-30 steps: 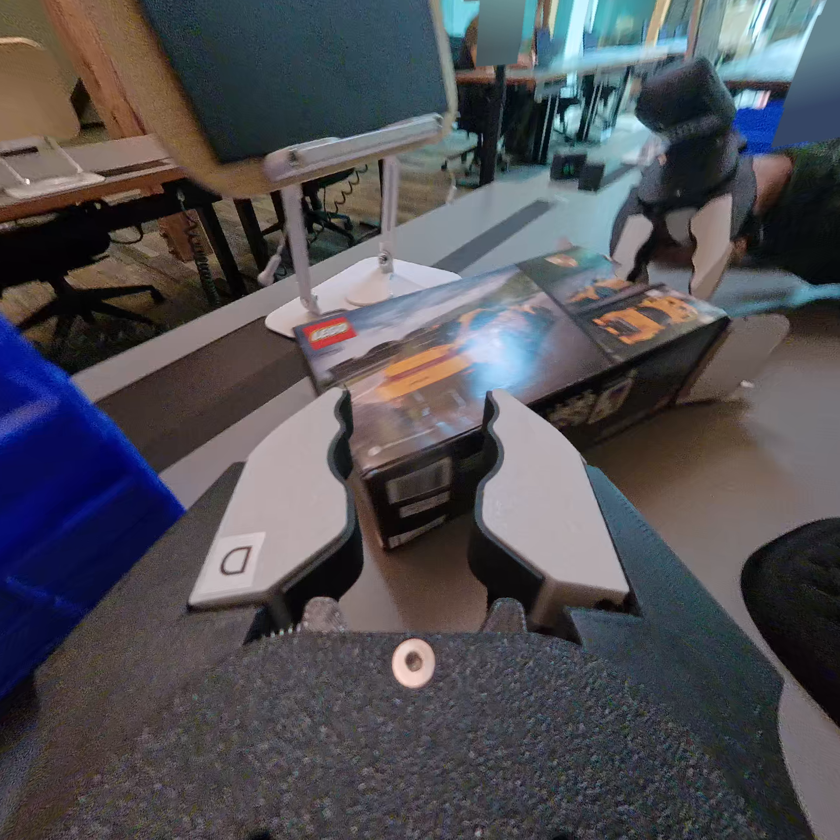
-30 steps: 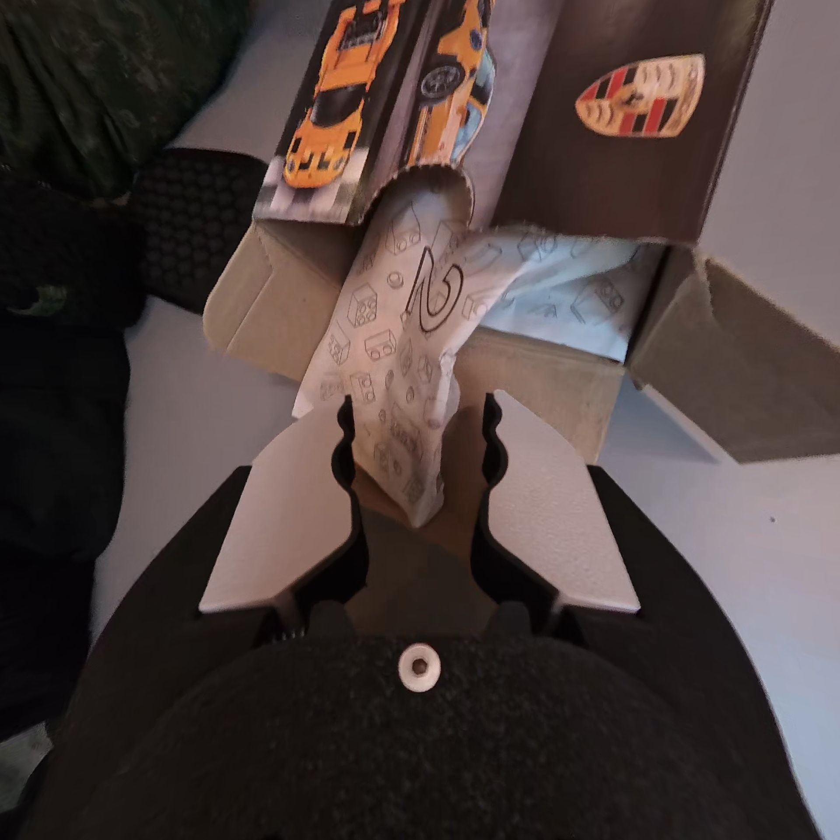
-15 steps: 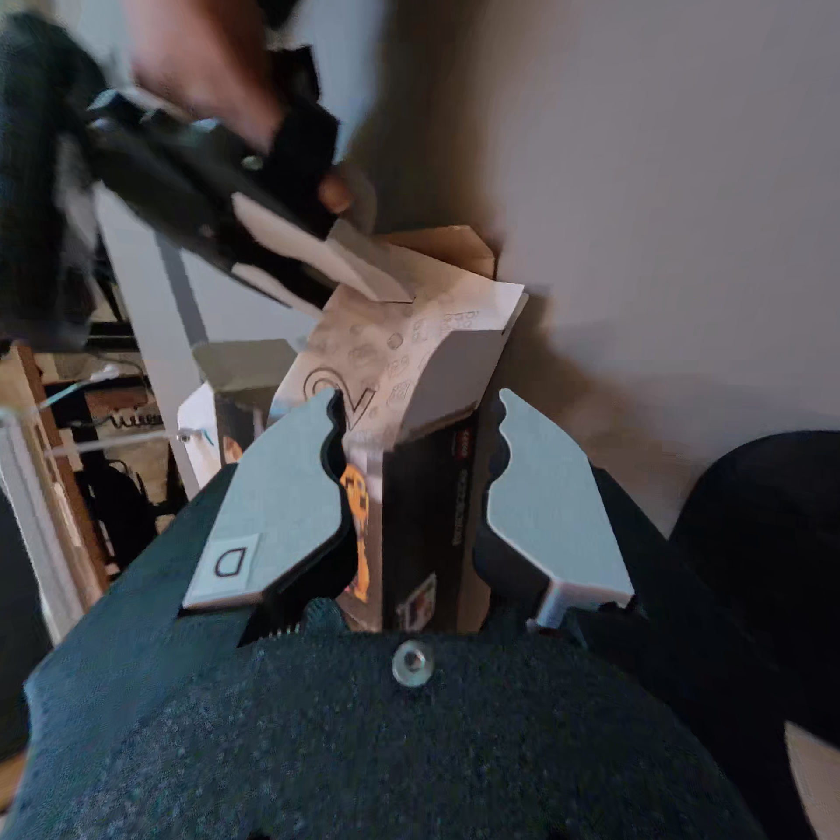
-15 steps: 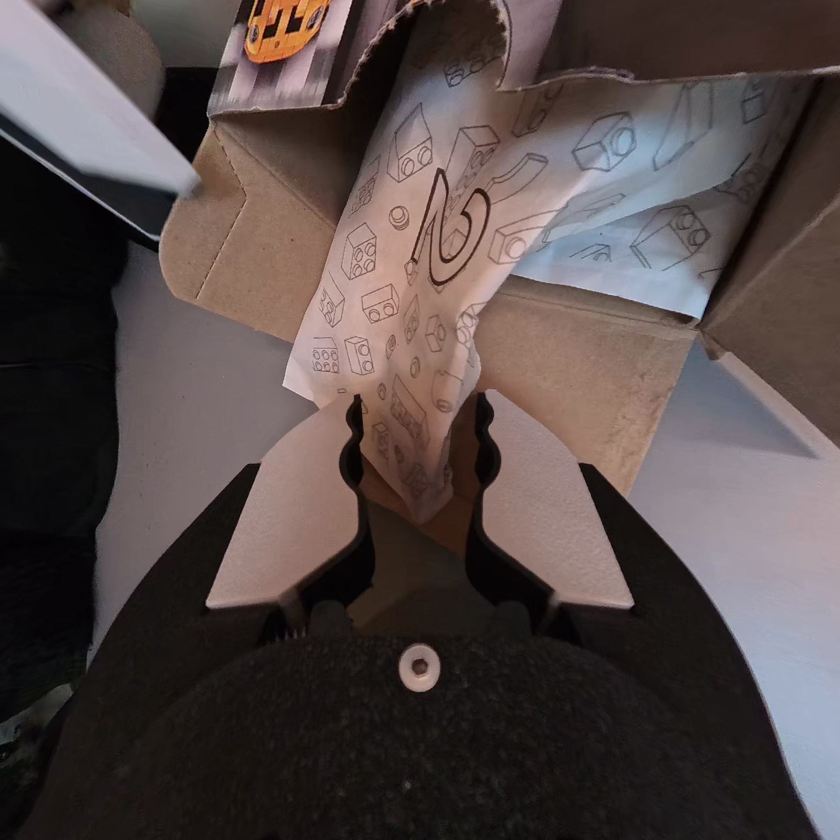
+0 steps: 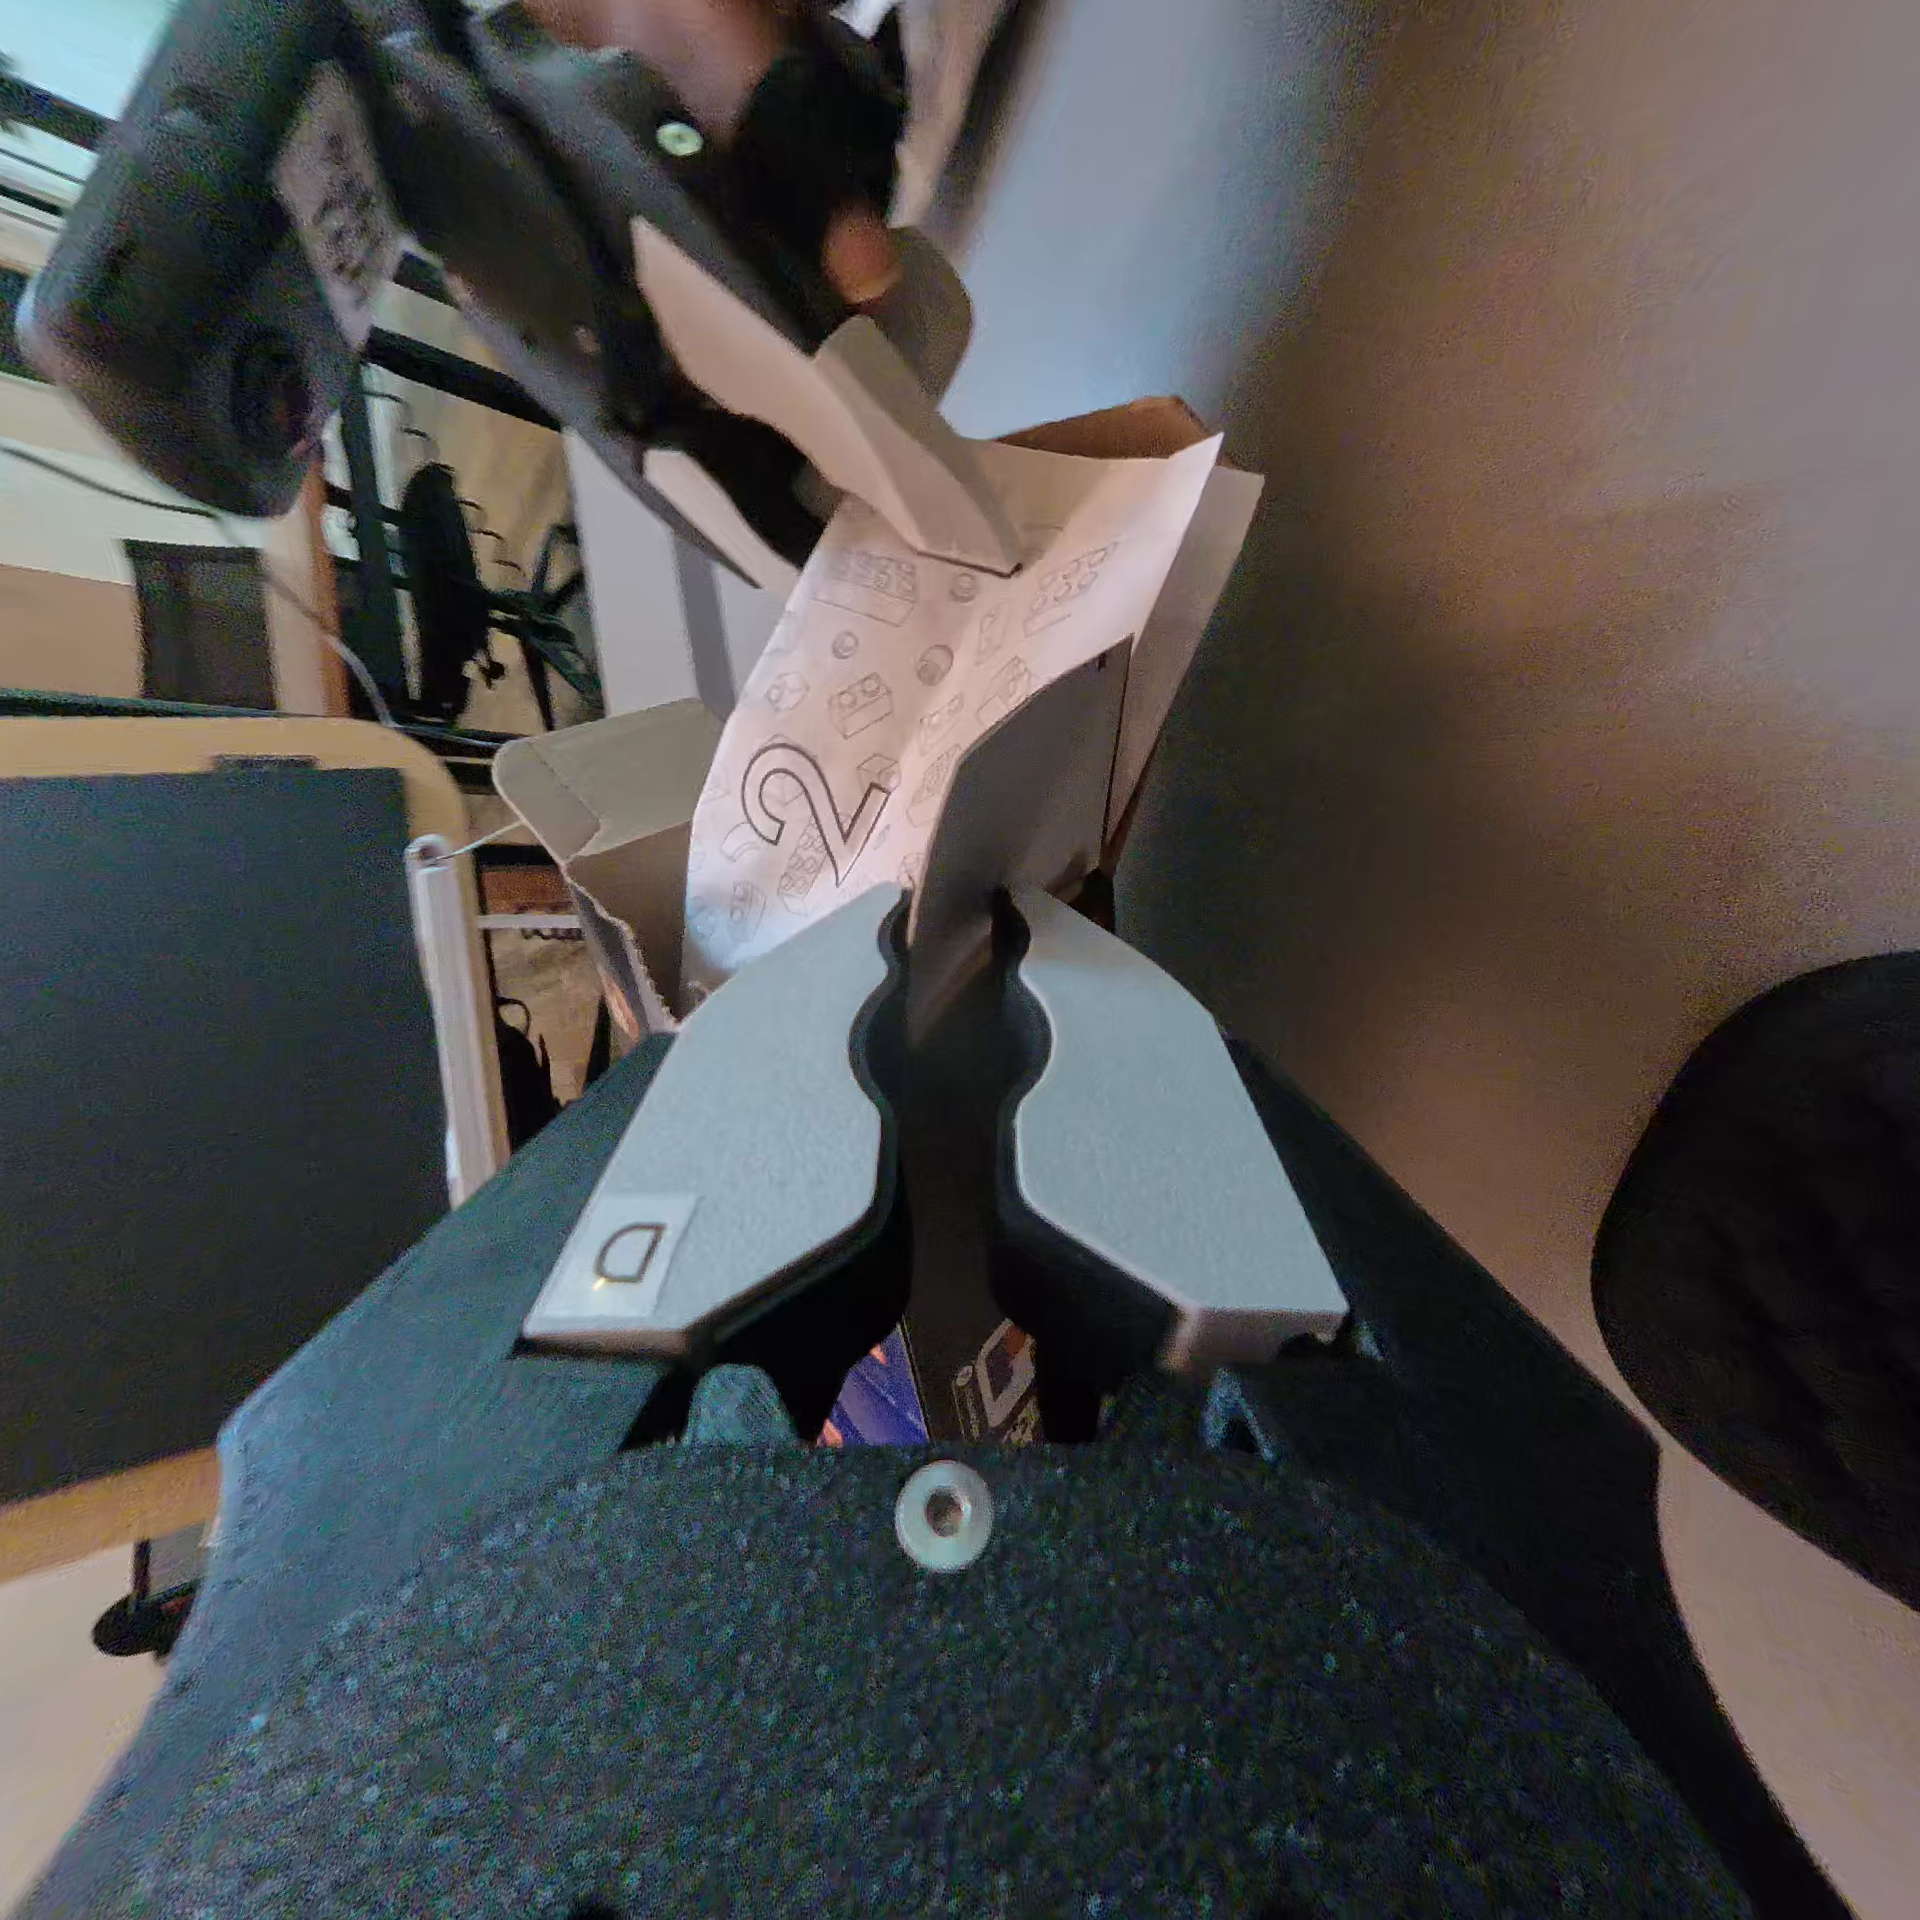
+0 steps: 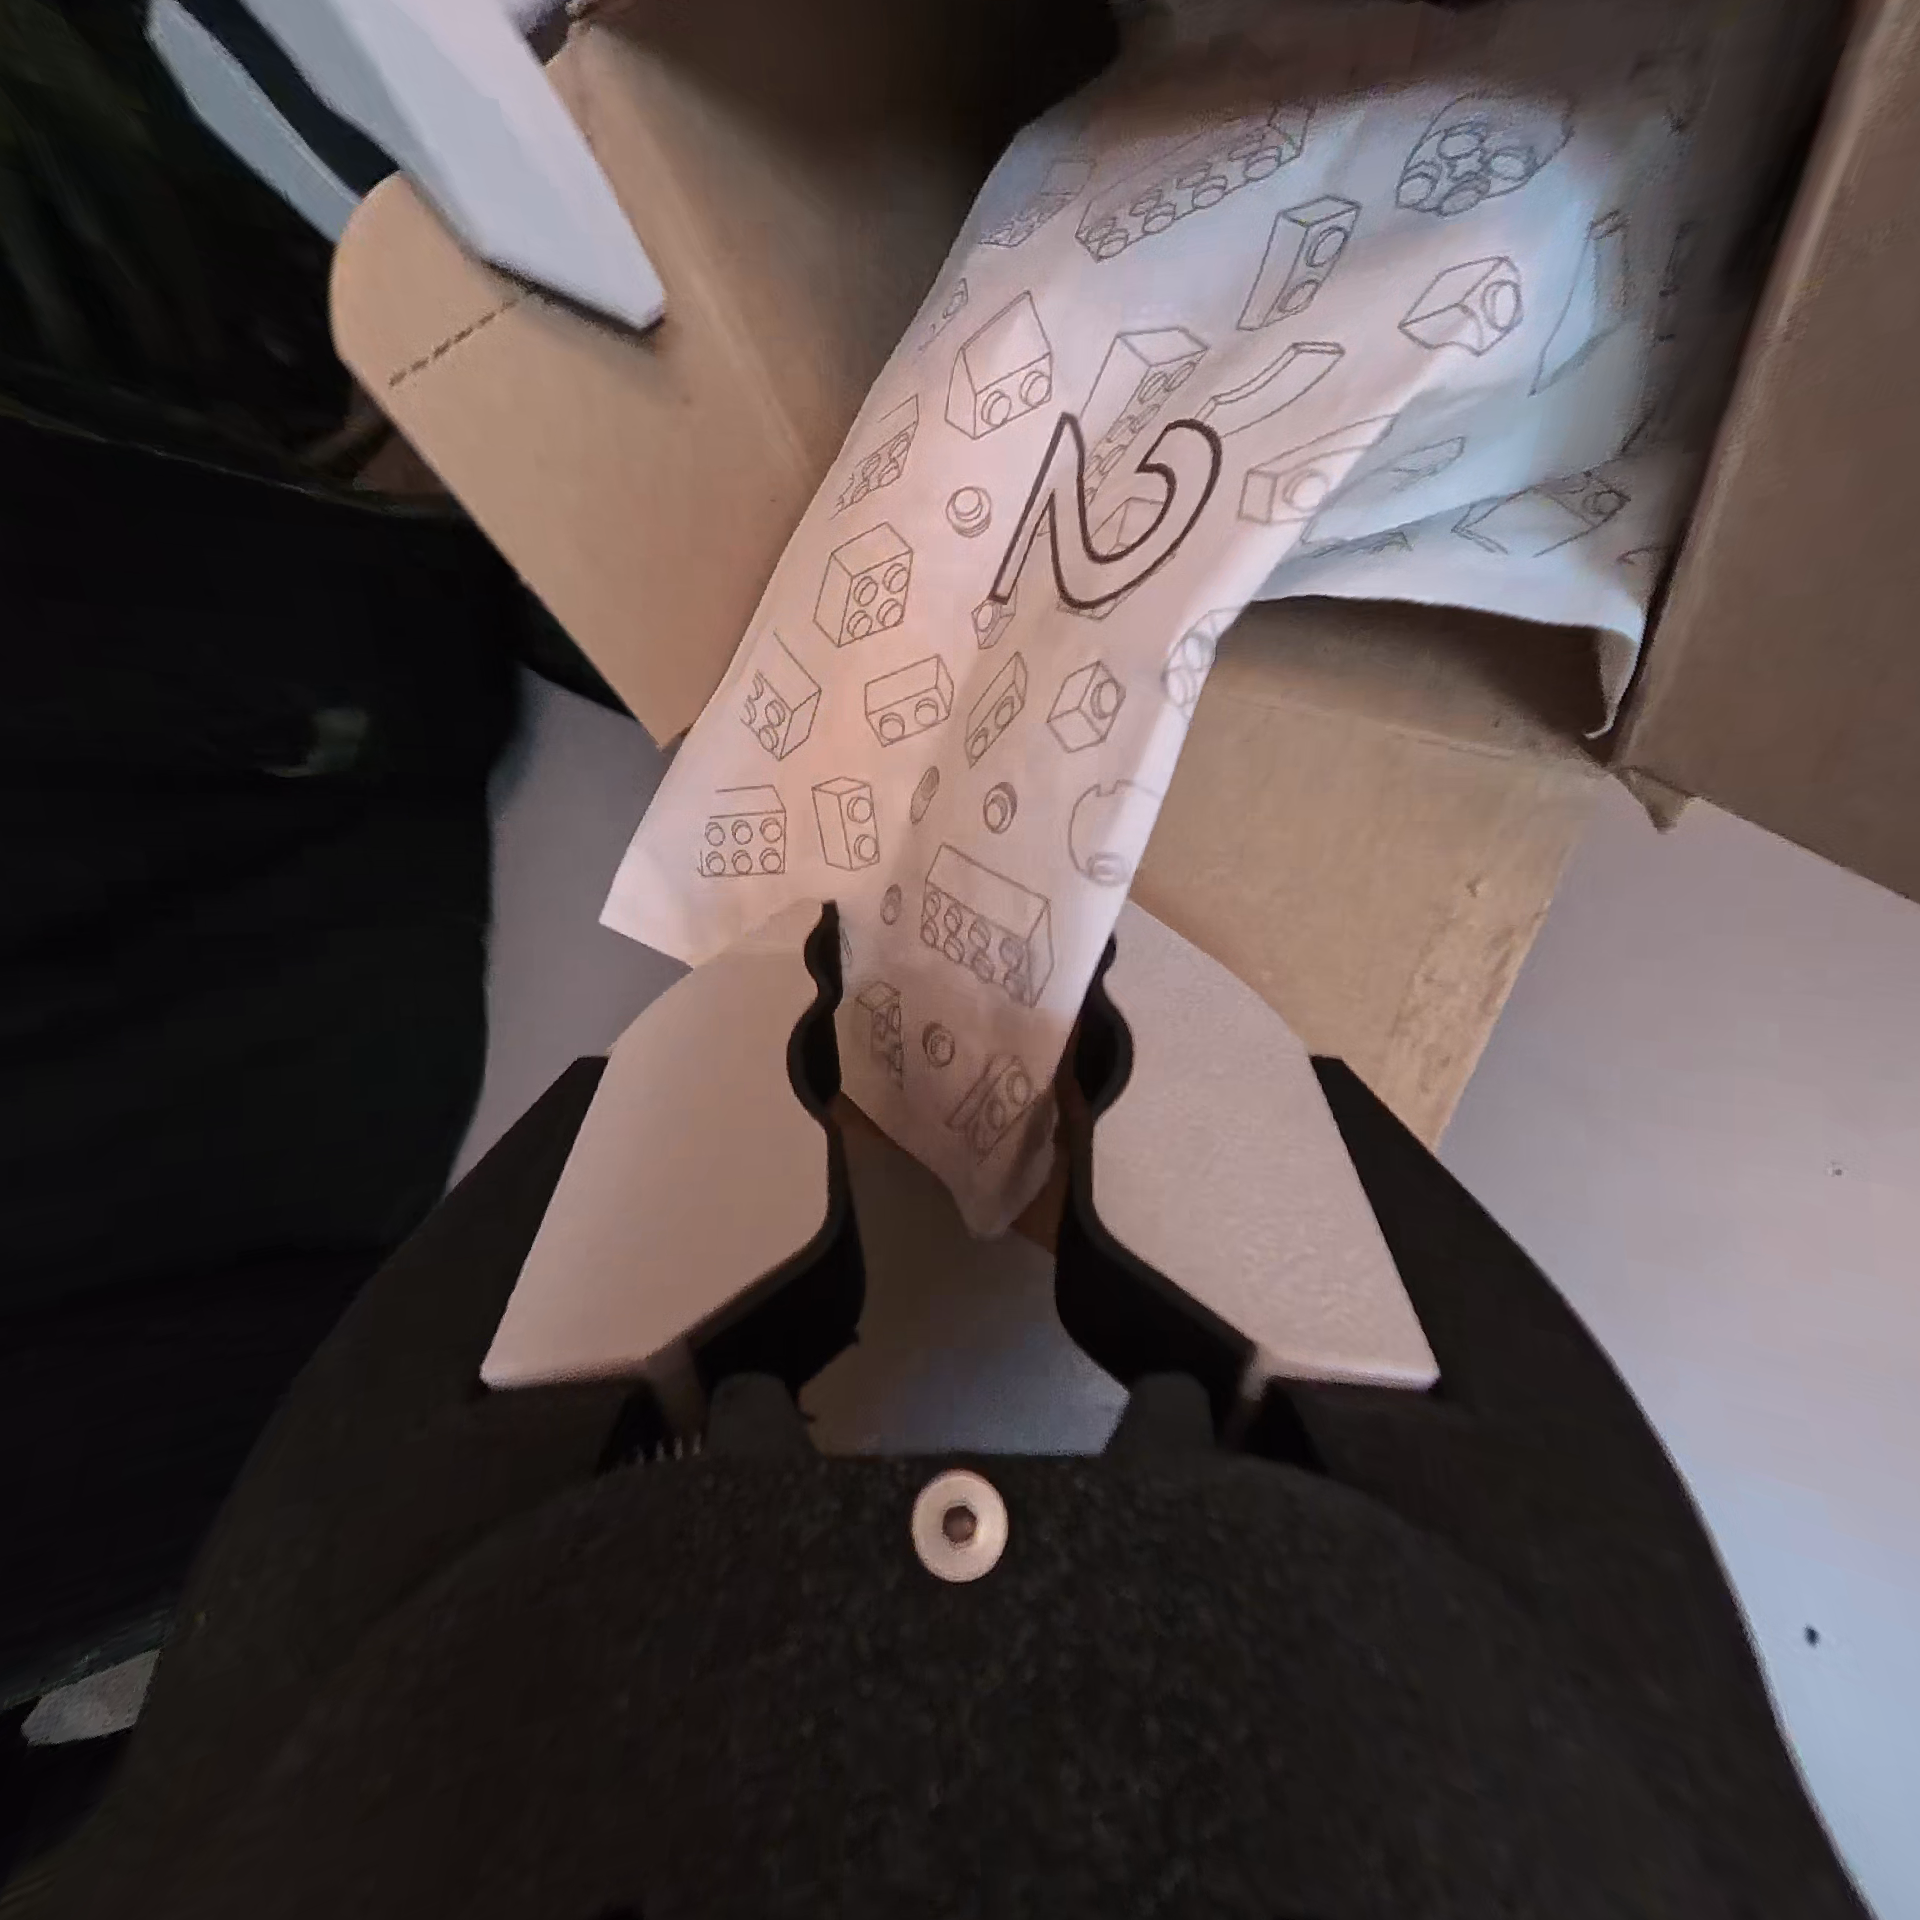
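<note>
Your left gripper (image 5: pixel 961 935) is nearly closed, clamping the dark box (image 5: pixel 1023 790) edge-on. Your right gripper (image 6: pixel 961 951) pinches the corner of the white paper bag (image 6: pixel 1039 582), which hangs halfway out of the box's open end over the table (image 6: pixel 1714 1195).

The left wrist view is taken from just behind the left claw (image 5: pixel 961 935), rolled sideways and aimed along the box (image 5: pixel 997 831), very near it, with the table (image 5: pixel 1507 520) seen as a wall at the right. The right wrist view is taken from behind the right claw (image 6: pixel 961 971), facing the box's open end (image 6: pixel 1351 831) closely. The bag (image 5: pixel 914 707) is shared by both views.
</note>
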